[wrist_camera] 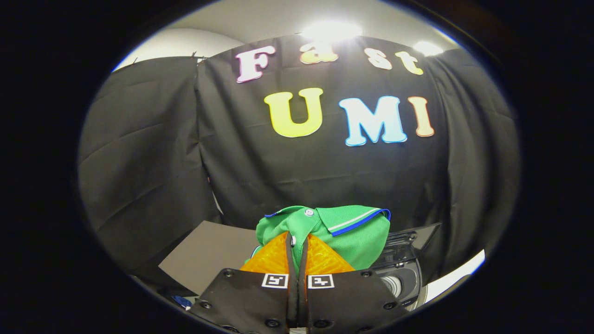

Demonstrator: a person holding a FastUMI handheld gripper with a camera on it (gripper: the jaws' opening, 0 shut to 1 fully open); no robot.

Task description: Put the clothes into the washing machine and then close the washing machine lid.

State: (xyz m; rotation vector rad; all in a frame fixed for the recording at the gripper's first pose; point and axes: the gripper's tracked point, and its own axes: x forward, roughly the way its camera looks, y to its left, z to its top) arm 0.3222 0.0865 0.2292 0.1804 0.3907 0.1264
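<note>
Nearest the camera, the tool (297, 241) has its two fingers (274, 257) drawn almost together, leaving a thin dark slit between them, and a fold of the green polo shirt (345, 232) is pinched in that slit, so both fingers press on the cloth. Each finger base carries a small square black-and-white marker (274, 280). The shirt bunches up directly over and just beyond the fingertips, lifted off any surface; its collar, edged in blue with pale stripes, lies across the top toward the right, and a white button (309, 212) sits near the placket at the top centre. A second small white button shows just beside the slit between the fingers. Below and to the right of the shirt, past the right finger, is the washing machine (403, 278): a dark rounded body with a pale ribbed drum opening visible, and its dark, glossy lid (413, 241) standing raised behind it, tilted upward. How far the shirt hangs from the opening cannot be judged. To the left of the shirt, beyond the left finger, a flat grey board (209, 253) lies at a slant. A scrap of blue fabric (183, 302) peeks out low on the left, beside the tool's body. Farthest back, black cloth (153, 153) hangs as the booth wall, with two bright ceiling lights (330, 30) above it.
</note>
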